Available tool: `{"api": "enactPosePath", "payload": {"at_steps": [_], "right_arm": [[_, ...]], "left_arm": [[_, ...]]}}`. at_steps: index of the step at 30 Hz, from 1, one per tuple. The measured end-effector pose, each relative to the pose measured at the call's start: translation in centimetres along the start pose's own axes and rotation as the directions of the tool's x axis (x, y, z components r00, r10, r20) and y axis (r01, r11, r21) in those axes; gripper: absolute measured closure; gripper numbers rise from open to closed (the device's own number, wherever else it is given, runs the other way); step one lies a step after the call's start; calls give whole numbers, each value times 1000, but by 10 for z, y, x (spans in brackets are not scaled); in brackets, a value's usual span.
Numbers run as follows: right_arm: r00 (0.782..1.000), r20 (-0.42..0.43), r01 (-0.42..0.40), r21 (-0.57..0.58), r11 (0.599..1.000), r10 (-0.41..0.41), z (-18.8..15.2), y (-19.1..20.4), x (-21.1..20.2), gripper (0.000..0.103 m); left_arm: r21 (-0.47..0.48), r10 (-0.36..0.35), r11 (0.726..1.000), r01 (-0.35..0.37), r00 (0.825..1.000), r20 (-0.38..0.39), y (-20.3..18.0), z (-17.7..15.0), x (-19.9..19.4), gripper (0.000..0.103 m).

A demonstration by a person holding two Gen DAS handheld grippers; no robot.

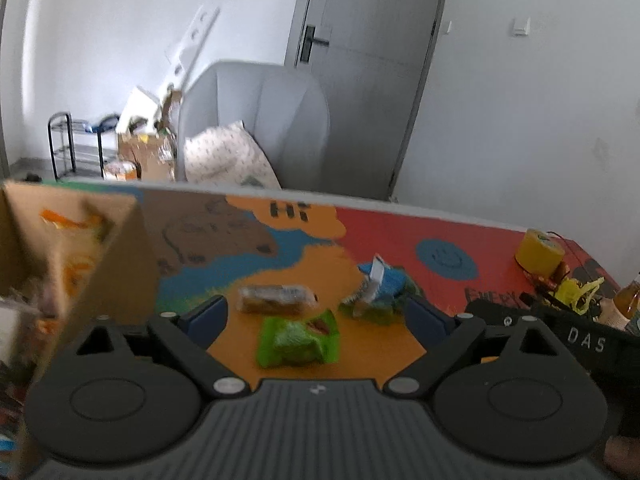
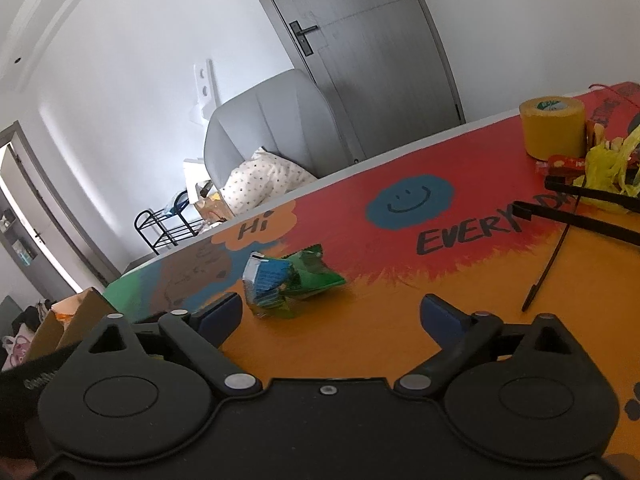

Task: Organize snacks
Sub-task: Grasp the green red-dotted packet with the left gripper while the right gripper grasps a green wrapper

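Note:
In the left wrist view my left gripper (image 1: 316,318) is open and empty above the colourful table (image 1: 400,236). A bright green snack packet (image 1: 298,338) lies between its fingers. A brown wrapped bar (image 1: 276,299) lies just beyond. A blue packet (image 1: 380,276) rests on a dark green packet (image 1: 384,304) to the right. An open cardboard box (image 1: 80,248) stands at the left. In the right wrist view my right gripper (image 2: 332,318) is open and empty. The blue packet (image 2: 266,280) and dark green packet (image 2: 316,276) lie just ahead of its left finger.
A yellow tape roll (image 2: 554,126) stands at the table's far right, with yellow wrappers (image 2: 608,176) and black cable ties (image 2: 576,216) beside it. The cardboard box (image 2: 60,320) shows at the left. A grey chair (image 1: 256,120) with a pillow stands behind the table.

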State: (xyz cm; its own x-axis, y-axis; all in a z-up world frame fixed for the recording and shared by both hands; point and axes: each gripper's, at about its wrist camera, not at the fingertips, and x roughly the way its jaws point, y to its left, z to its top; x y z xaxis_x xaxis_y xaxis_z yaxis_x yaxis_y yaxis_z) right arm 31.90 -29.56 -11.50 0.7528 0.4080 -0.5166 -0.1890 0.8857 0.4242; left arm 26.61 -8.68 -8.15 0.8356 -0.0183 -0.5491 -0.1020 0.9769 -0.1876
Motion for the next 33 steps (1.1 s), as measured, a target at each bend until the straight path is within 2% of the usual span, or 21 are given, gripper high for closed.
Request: {"api": "enactPosePath", "payload": {"at_steps": [5, 11, 14, 15, 17, 18, 22, 29, 32, 33], "right_arm": [[1000, -10, -7, -7, 1000, 7, 5, 0, 10, 11], [1000, -22, -10, -9, 1000, 10, 12, 1, 28, 17], [1000, -28, -7, -15, 1000, 6, 16, 2, 38, 22], [1000, -29, -2, -18, 1000, 2, 18, 2, 41, 23], [999, -32, 4, -23, 1000, -4, 21, 3, 47, 24], [999, -34, 7, -27, 1000, -8, 22, 3, 51, 25], [999, -40, 14, -42, 999, -16, 25, 7, 63, 26], [998, -56, 25, -86, 996, -30, 25, 18, 83, 26], [997, -67, 20, -109, 994, -28, 22, 23, 86, 28], [997, -78, 18, -117, 993, -27, 21, 24, 88, 29]], "left_arm": [[-11, 7, 1000, -8, 999, -41, 0, -5, 19, 10], [-26, 19, 999, -22, 994, -105, 4, -9, 43, 22], [-34, 22, 999, -27, 990, -139, 7, -10, 53, 39], [-35, 24, 999, -30, 989, -147, 8, -10, 55, 51], [-38, 21, 999, -26, 990, -139, 11, -10, 55, 56], [-37, 22, 999, -27, 991, -131, 11, -10, 54, 62], [-45, 23, 999, -28, 994, -106, 13, -3, 51, 72], [-35, 12, 999, -15, 995, -101, 17, 1, 55, 74], [-28, 10, 1000, -13, 994, -112, 16, 0, 58, 70], [-26, 13, 1000, -16, 993, -118, 16, 0, 59, 65]]}}
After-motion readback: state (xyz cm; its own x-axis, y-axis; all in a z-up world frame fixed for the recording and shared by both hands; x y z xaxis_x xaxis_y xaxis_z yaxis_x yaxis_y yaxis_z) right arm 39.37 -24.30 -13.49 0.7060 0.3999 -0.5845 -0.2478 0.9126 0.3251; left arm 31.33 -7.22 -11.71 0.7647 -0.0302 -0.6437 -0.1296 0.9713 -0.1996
